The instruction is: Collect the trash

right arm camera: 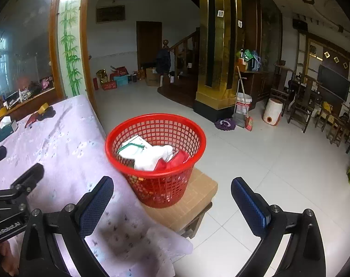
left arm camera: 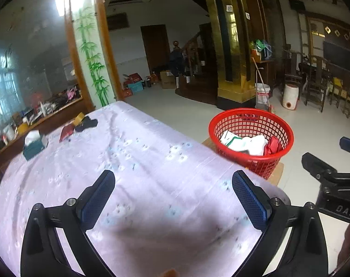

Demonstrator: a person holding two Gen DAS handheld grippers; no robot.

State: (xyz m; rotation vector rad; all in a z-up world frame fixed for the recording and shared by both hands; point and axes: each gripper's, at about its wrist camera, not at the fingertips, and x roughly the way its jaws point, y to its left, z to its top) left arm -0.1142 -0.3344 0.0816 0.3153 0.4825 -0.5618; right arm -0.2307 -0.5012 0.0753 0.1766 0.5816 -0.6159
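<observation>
Here both tools hang free of any load: the left gripper [left arm camera: 173,183] has its blue-padded jaws spread wide above the near part of the table [left arm camera: 151,143], which wears a pale lilac cloth with small flower prints, and nothing lies between the pads. The right gripper [right arm camera: 172,190] is likewise spread wide and bare, its left finger over the table's near right corner and its right finger over the white floor tiles [right arm camera: 255,161]. The red basket [right arm camera: 155,152] stands upright off the table's right edge, on a low brown stool or box [right arm camera: 193,198], just beside the hanging cloth. Inside it lies the collected trash [right arm camera: 149,155]: white crumpled paper, a flat white carton with green print, and something red, perhaps a wrapper, though the blur leaves that unsure. At the table's far left corner sit a teal tissue box [left arm camera: 34,146], a dark red item [left arm camera: 67,132], a roll of tape [left arm camera: 79,117] and a small dark piece [left arm camera: 87,124], all well apart from both tools.
</observation>
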